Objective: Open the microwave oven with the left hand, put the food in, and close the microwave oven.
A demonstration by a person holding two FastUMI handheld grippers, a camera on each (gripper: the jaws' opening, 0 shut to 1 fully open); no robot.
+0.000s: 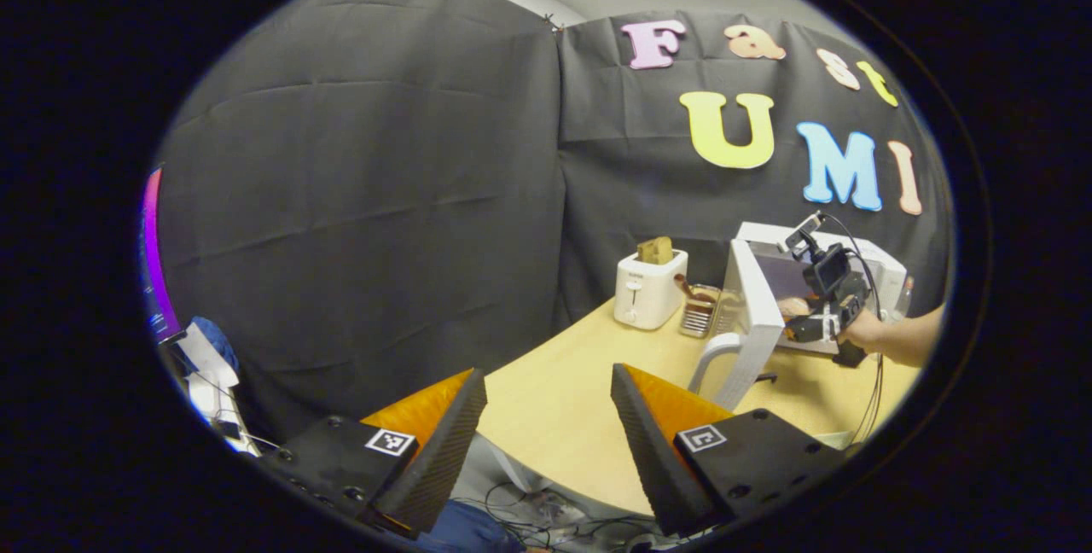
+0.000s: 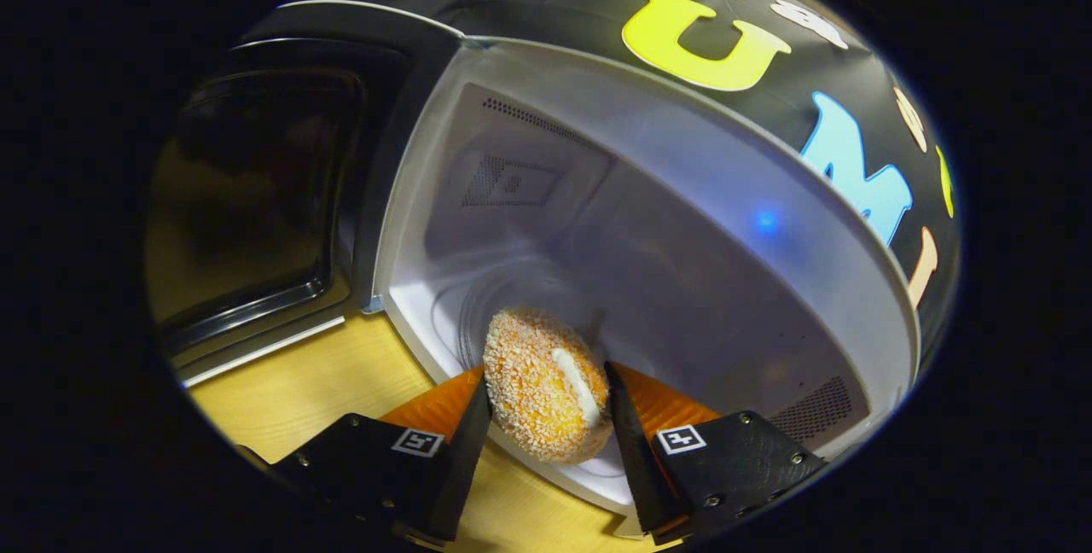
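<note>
Right gripper (image 2: 546,404): fingers clamped on the food (image 2: 546,382), one on each side, at the mouth of the oven.
Food: a round, crumb-coated pastry with a pale cream seam, held on edge over the front lip of the cavity (whether it touches the floor inside, I cannot tell).
Microwave oven (image 2: 648,195): white cavity, vent holes on its back and side walls; door (image 2: 256,195) swung wide to the left with a dark window.
Left gripper (image 1: 546,404): fingers spread apart with nothing between them, hovering over the near edge of the table (image 1: 563,399), well apart from the oven.
Far side, left gripper view: microwave oven (image 1: 879,271) with its door (image 1: 755,323) open, a hand (image 1: 866,333) holding the right gripper (image 1: 789,333) at the opening.
Toaster (image 1: 650,288): white, with bread in its slot, just left of the oven; a small rack (image 1: 699,311) stands between them.
</note>
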